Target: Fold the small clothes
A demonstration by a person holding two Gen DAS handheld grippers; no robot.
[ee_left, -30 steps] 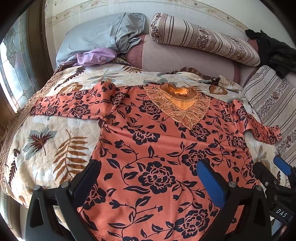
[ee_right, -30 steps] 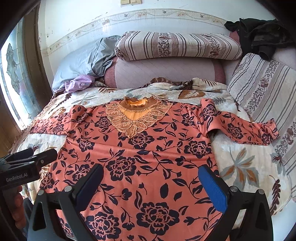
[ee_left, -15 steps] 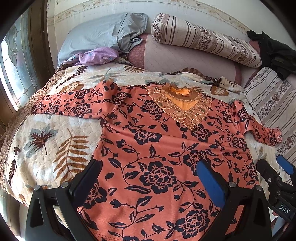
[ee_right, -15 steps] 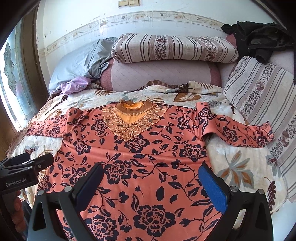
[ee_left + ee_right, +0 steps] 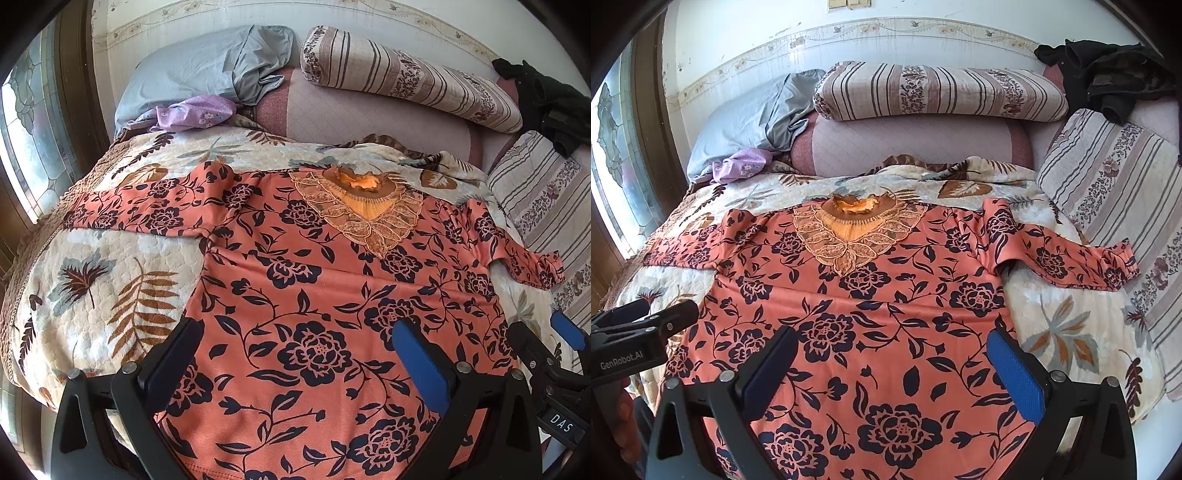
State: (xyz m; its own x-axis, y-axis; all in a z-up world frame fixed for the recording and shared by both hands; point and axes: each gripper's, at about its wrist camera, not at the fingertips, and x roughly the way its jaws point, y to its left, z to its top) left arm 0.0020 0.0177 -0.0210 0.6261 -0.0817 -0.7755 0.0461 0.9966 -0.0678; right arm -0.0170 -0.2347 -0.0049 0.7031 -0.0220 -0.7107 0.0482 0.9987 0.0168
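Observation:
An orange blouse with black flowers lies spread flat, front up, on the bed, both sleeves out to the sides; it also shows in the right wrist view. A lace yoke sits at its neck. My left gripper is open and empty, held above the blouse's lower left part. My right gripper is open and empty above its lower right part. Each gripper shows at the other view's edge: the right one, the left one.
The bed has a leaf-print quilt. At its head lie a grey pillow, a purple cloth, a striped bolster and a pink cushion. A striped cushion and dark clothes are at the right. A window is at the left.
Both grippers have drawn back and risen a little, so more of the bed head and wall shows. The blouse has not moved. Both stay open.

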